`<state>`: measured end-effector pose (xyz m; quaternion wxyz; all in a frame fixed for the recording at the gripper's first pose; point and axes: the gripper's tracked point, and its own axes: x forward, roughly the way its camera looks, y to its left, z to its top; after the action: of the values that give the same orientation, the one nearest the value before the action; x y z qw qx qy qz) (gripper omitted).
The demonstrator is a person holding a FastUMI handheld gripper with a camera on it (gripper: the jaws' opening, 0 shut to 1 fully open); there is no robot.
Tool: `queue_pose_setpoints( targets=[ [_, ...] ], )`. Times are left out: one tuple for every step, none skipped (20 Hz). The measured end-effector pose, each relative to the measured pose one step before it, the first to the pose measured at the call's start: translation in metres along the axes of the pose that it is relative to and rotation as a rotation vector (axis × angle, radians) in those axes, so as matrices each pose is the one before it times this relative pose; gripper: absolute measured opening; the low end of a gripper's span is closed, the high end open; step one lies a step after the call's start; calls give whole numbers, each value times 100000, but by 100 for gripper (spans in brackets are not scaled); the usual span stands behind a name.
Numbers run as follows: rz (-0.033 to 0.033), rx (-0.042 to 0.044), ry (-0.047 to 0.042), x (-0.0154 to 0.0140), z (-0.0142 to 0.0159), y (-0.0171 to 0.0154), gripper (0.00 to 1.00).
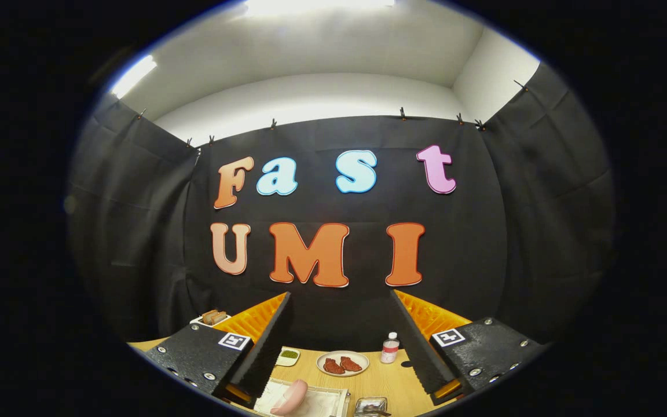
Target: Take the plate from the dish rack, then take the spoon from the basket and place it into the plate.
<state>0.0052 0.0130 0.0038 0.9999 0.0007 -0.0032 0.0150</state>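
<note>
My gripper (339, 296) is held high above a wooden table (380, 379), open wide, with nothing between its fingers. Low between the fingers lies a white ribbed rack or tray (325, 401) with a pink rounded object (290, 397) resting on it. I cannot tell what the pink object is. Just to the right of the rack stands a small metal wire container (371, 406), cut off by the view's lower limit; its contents are unclear. I cannot make out a spoon.
Farther back on the table sit a white plate (342, 364) holding two red pieces, a small bottle (390, 348) with a red label, and a little dish (289, 355) of something green. A tray of toast slices (213, 317) lies beyond the left finger. Black cloth walls close the booth.
</note>
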Motion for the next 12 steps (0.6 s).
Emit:
queue_pose_setpoints(
  targets=[
    [656, 154, 1442, 90, -435, 227, 98],
    [866, 374, 1585, 91, -384, 398, 98],
    [-323, 623, 1698, 72, -333, 109, 98],
    [107, 810, 782, -43, -126, -27, 98],
    [1040, 614, -1, 74, 84, 352, 98],
    [868, 421, 418, 187, -22, 446, 98],
    [572, 246, 910, 217, -380, 215, 98],
    [381, 430, 1327, 161, -408, 153, 98],
    [1182, 617, 1881, 284, -496, 412, 98],
    [1364, 815, 2933, 241, -839, 345, 98],
    [1051, 567, 3688, 272, -973, 276, 98],
    [326, 435, 3672, 310, -1102, 96, 98]
  ],
)
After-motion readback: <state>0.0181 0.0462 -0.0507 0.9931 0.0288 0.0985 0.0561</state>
